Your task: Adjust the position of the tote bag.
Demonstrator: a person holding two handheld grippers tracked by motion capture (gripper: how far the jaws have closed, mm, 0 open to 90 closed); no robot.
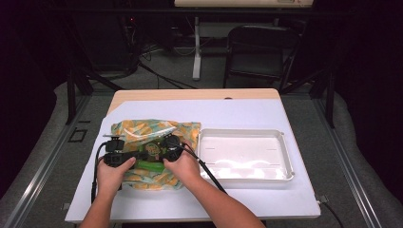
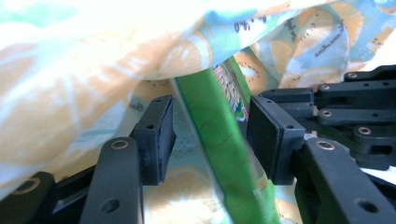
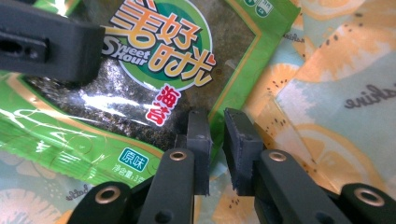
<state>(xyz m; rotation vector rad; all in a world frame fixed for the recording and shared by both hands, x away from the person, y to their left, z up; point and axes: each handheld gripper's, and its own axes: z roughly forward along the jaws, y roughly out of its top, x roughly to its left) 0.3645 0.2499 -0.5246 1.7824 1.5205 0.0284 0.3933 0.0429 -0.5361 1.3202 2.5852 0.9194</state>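
A green seaweed snack packet (image 1: pixel 150 166) lies on a cloth bag (image 1: pixel 142 129) printed with orange slices, left of the table's middle. My left gripper (image 1: pixel 139 157) comes in from the left. In the left gripper view it (image 2: pixel 212 135) stands open, with the packet (image 2: pixel 215 140) edge-on between the pads and the bag's cloth (image 2: pixel 93 70) draped above. My right gripper (image 1: pixel 160 153) meets it from the right. In the right gripper view it (image 3: pixel 217 149) is shut on the packet's (image 3: pixel 154 74) right edge, over the bag (image 3: pixel 336 93).
An empty white tray (image 1: pixel 244 179) sits right of the bag on the white table cover (image 1: pixel 247 114). Cables trail from both grippers toward the front edge. A dark chair (image 1: pixel 259 47) stands beyond the table's far side.
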